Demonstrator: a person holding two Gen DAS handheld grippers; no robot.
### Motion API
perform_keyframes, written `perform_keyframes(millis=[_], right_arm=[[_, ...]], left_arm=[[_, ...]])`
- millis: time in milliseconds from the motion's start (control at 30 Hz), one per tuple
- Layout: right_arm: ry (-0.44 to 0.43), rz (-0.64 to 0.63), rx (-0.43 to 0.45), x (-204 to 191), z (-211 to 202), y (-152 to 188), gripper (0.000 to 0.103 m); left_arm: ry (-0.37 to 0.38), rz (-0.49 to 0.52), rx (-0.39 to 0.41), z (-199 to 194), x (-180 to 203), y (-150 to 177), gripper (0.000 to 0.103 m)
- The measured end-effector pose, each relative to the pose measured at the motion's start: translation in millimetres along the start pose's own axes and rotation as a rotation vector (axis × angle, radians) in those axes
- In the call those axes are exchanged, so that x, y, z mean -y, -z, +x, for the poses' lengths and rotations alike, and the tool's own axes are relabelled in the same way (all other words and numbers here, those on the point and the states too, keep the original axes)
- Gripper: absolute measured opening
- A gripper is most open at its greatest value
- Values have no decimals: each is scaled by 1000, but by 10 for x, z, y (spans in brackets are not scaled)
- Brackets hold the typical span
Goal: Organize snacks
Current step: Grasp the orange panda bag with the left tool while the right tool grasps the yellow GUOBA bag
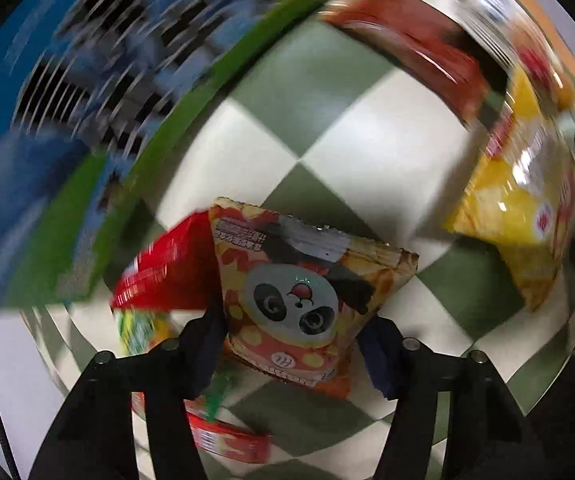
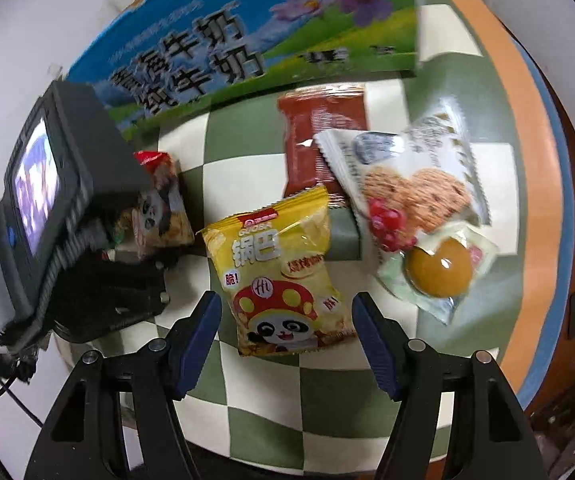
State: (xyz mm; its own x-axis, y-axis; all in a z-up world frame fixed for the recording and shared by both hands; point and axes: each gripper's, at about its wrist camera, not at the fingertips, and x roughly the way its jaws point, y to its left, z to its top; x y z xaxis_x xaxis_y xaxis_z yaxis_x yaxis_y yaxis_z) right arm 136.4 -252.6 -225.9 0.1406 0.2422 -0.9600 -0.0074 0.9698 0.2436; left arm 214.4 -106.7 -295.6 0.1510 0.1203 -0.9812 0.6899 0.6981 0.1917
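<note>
The left gripper (image 1: 293, 344) has its jaws clenched on an orange panda-face snack packet (image 1: 307, 296), lifted over the green-and-cream checkered tabletop (image 1: 367, 152). The right gripper (image 2: 287, 340) hovers with jaws released around a yellow panda crisp bag (image 2: 279, 276), near the blue milk carton box (image 2: 247, 36).

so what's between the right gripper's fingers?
In the right wrist view, the yellow bag lies on the checkered cloth between the open right gripper's fingers; neither pad touches it.
</note>
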Motion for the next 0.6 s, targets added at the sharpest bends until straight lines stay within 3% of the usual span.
perform_keyframes(millis=[100,200,267,333,433,600], right_arm=[[42,-52,6,-125,107,-70,71],[64,-69,-12,-208,232,-92,70],[58,-73,-29,-251,290,-95,61],[45,-75,-75,-290,367,-64,59],[54,-96,-118,-355,451,0,59],[82,-86,-139,-404,624,-20,60]], left_arm=[[67,-194,-5,-20,-149,174,57],[180,-467,-85,76,-324,497,57],[258,-622,-122,147,-395,744,57],[319,-712,-130,186,-420,918,57],[376,-780,-120,241,-427,1109,58],[390,-768,-110,368,-406,1221,61]])
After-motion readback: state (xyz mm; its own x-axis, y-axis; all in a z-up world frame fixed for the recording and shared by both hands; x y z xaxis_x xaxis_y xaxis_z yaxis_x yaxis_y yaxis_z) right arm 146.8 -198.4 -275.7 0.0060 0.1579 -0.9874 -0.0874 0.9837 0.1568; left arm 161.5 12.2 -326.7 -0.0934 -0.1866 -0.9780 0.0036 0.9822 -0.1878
